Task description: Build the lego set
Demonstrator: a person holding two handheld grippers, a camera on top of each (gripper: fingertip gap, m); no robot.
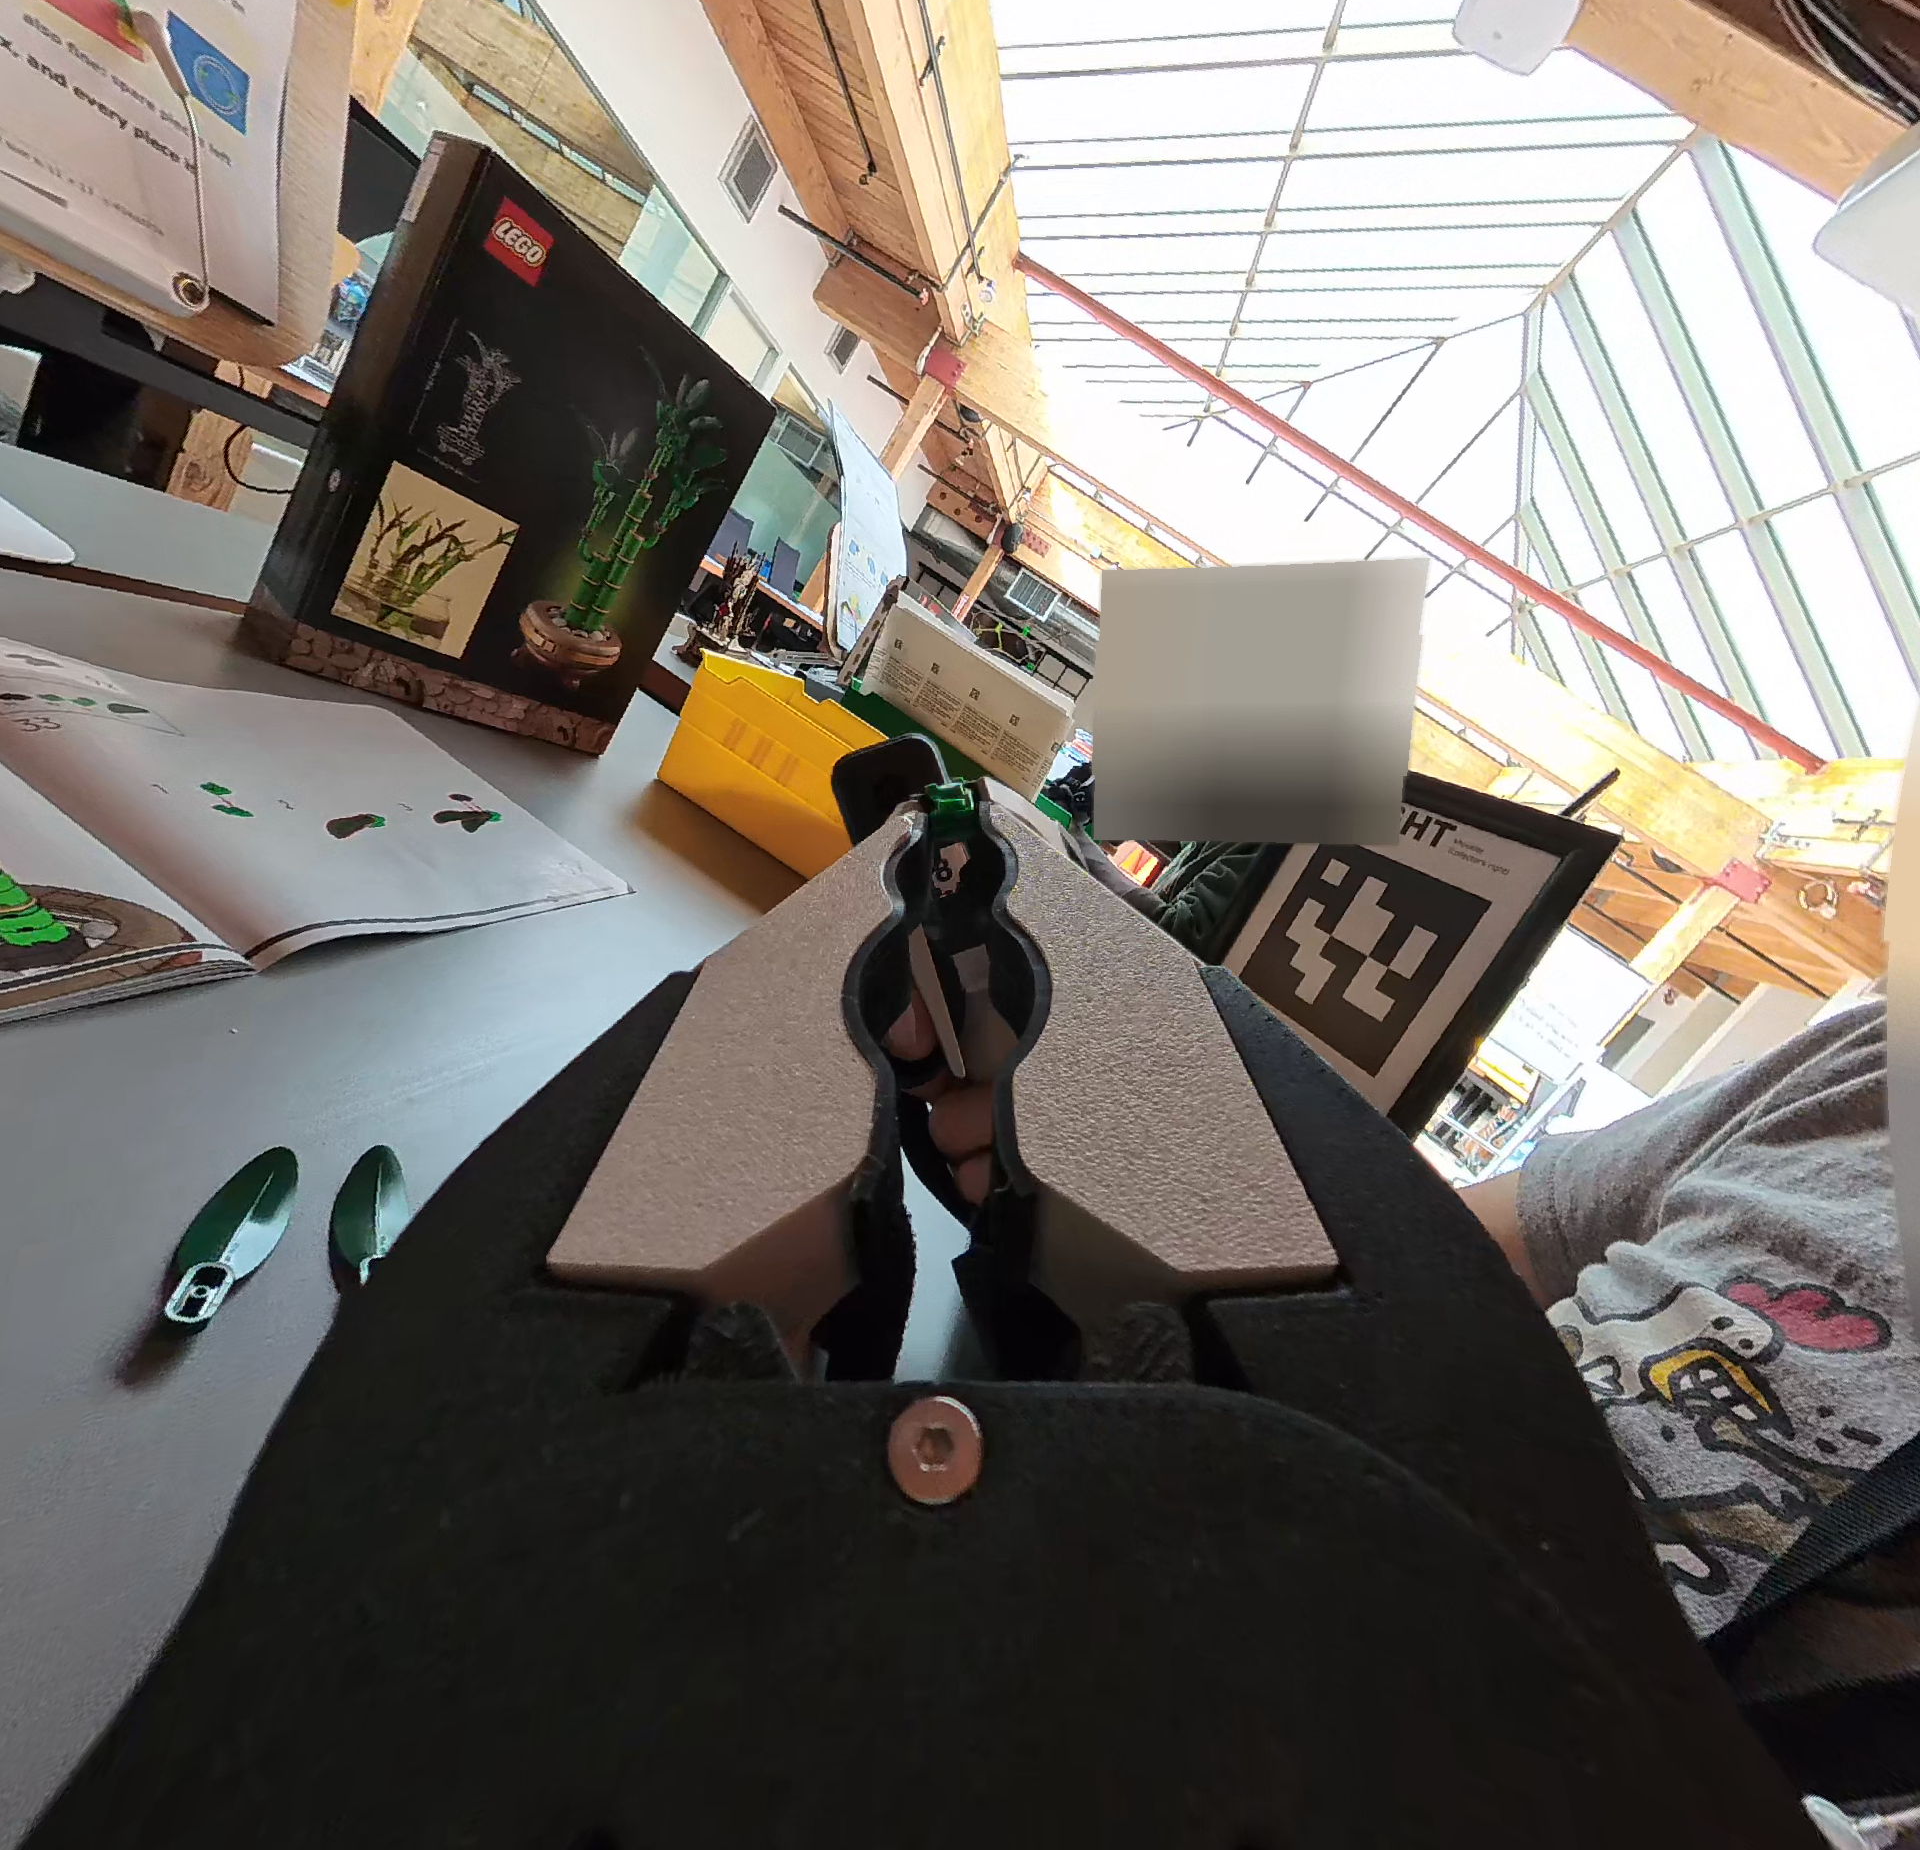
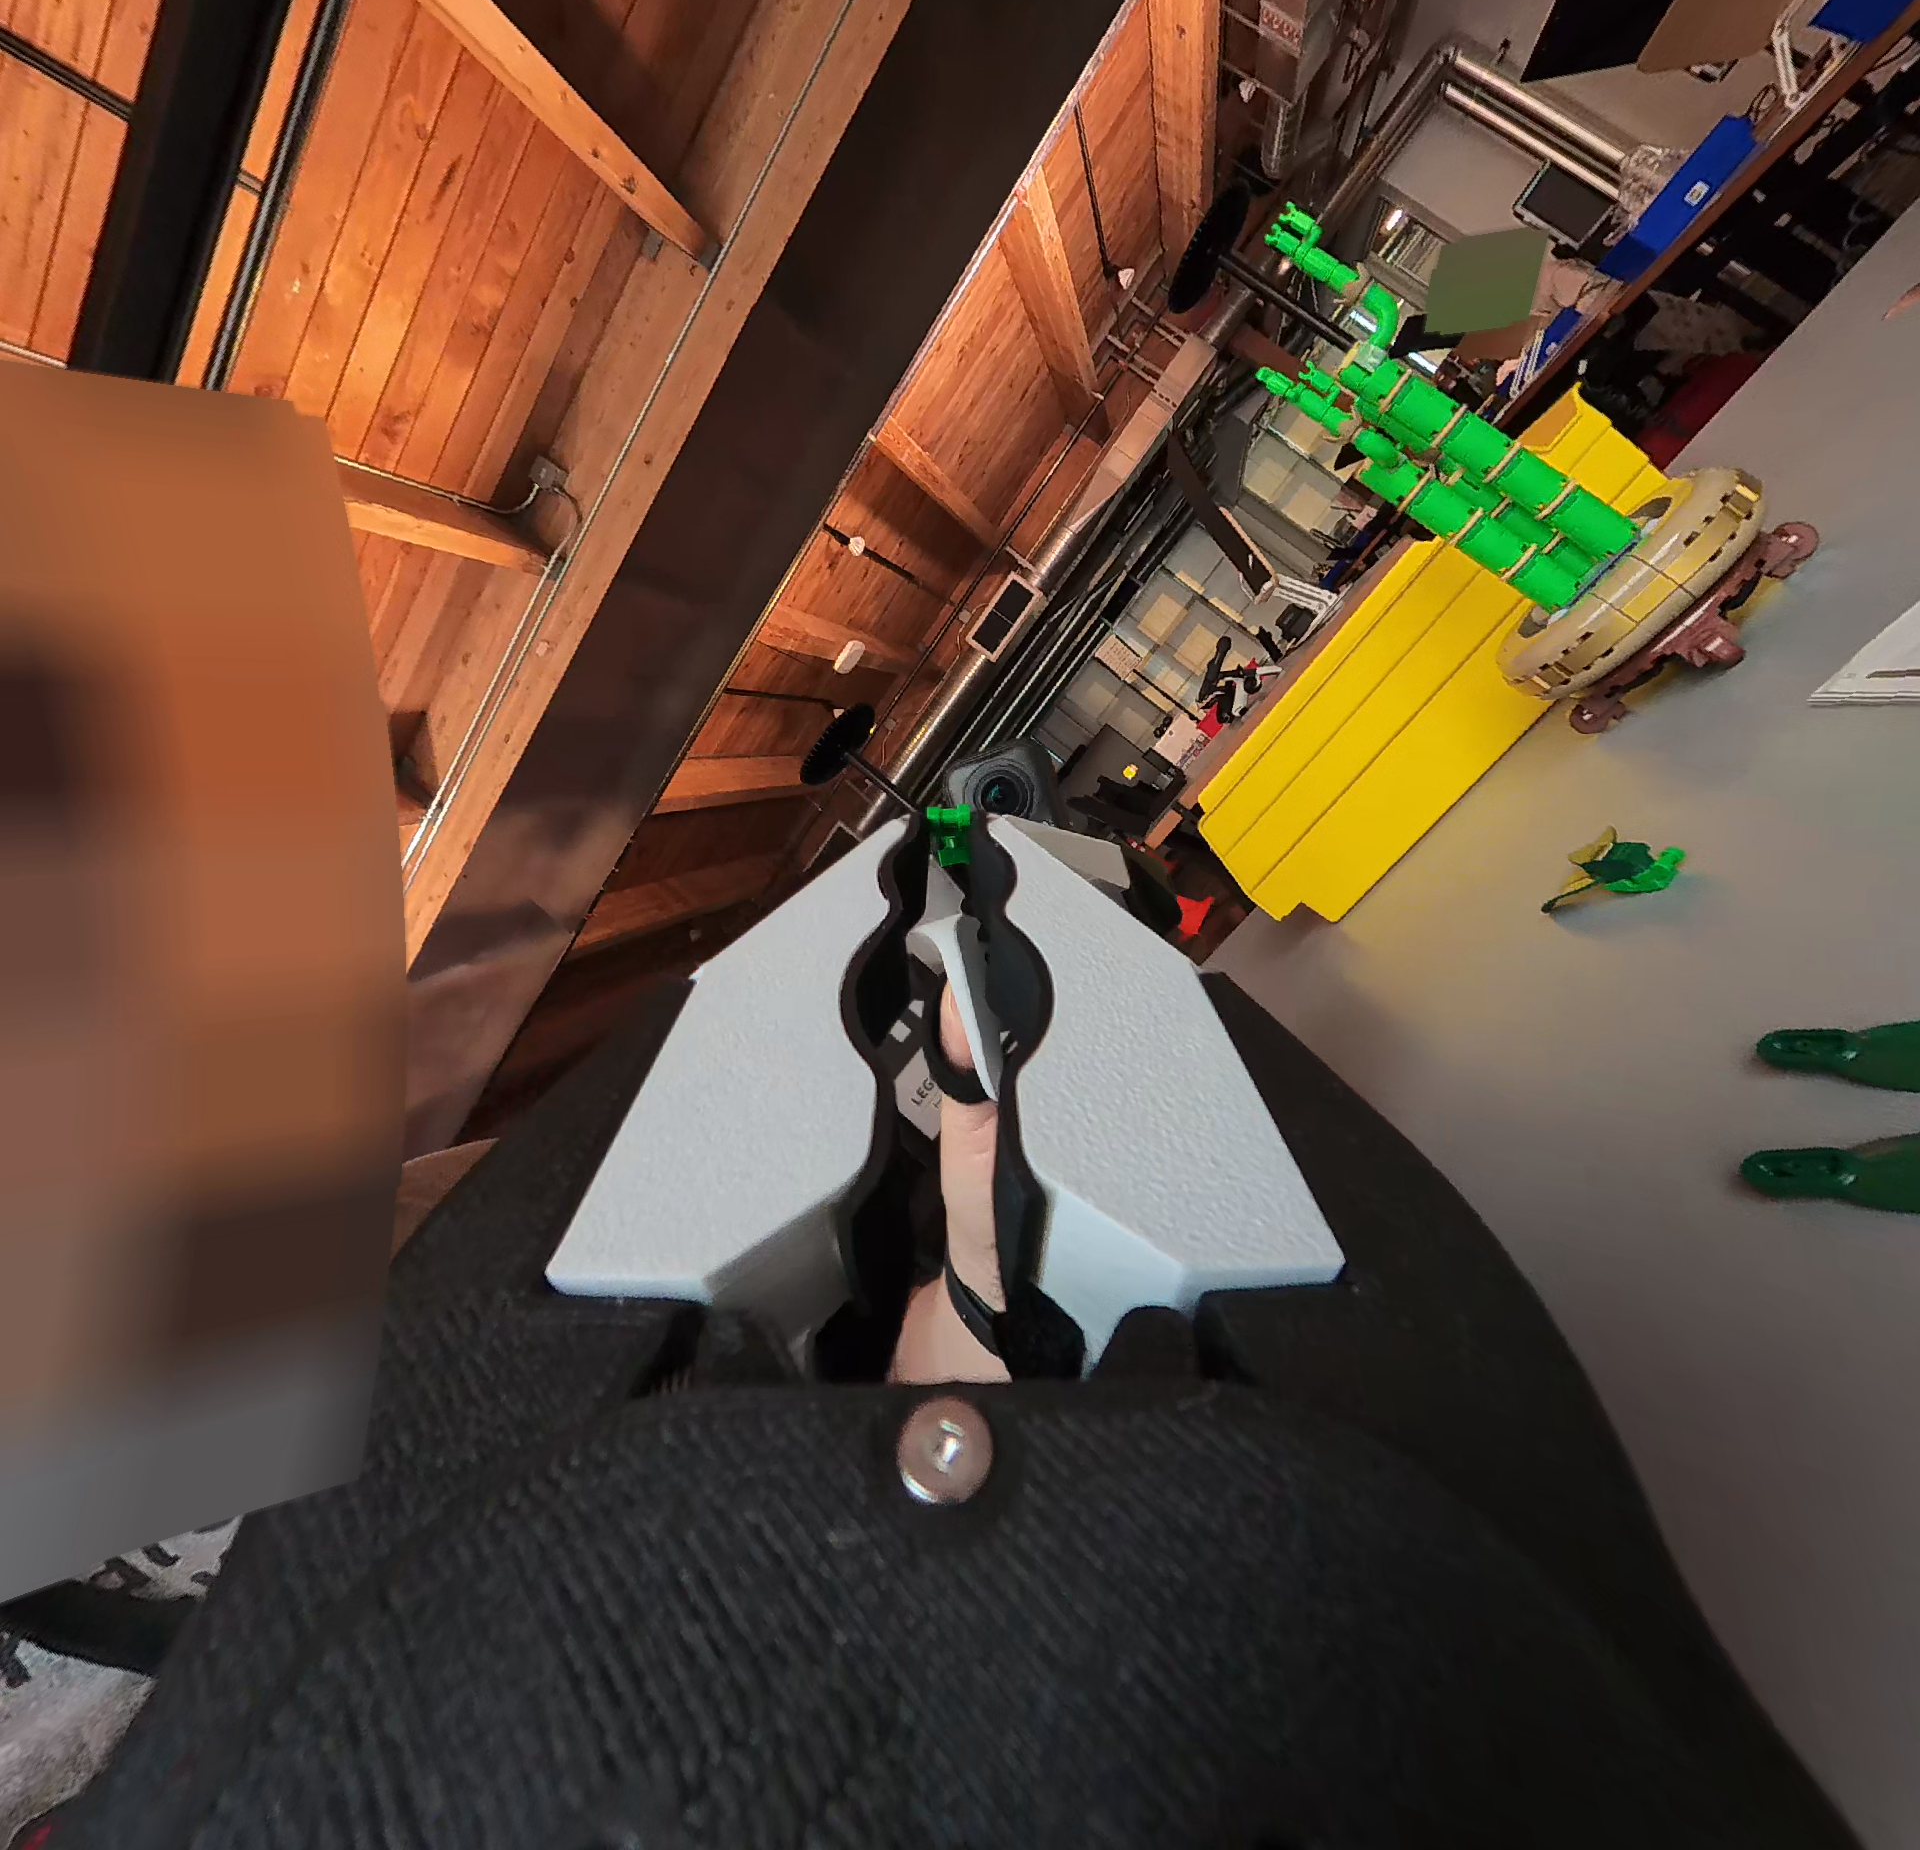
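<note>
On the grey worktop (image 1: 436, 1052), at the far left of the left wrist view, two dark green leaf pieces (image 1: 231, 1239) are seen lying flat side by side, their long axes running away from the camera, with the clip ends nearest the camera. Behind them an open instruction booklet (image 1: 312, 834) is spread, and farther back the black set box (image 1: 499, 470) is stood upright beside a yellow bin (image 1: 758, 761). At the centre, the fingers of the left gripper (image 1: 954, 808) are closed on a small green piece (image 1: 954, 801), pinched at the very tips.

In the right wrist view, the right gripper (image 2: 951, 829) is likewise closed at its tips on a small bright green piece (image 2: 948, 826), which sits just at the tip line. To the right, the partly built bamboo model (image 2: 1496, 470) is stood on the worktop in its tan round base (image 2: 1642, 595), its green stalks pointing up-left in the tilted picture. A small green leaf cluster (image 2: 1616, 870) is seen lying apart from it.
</note>
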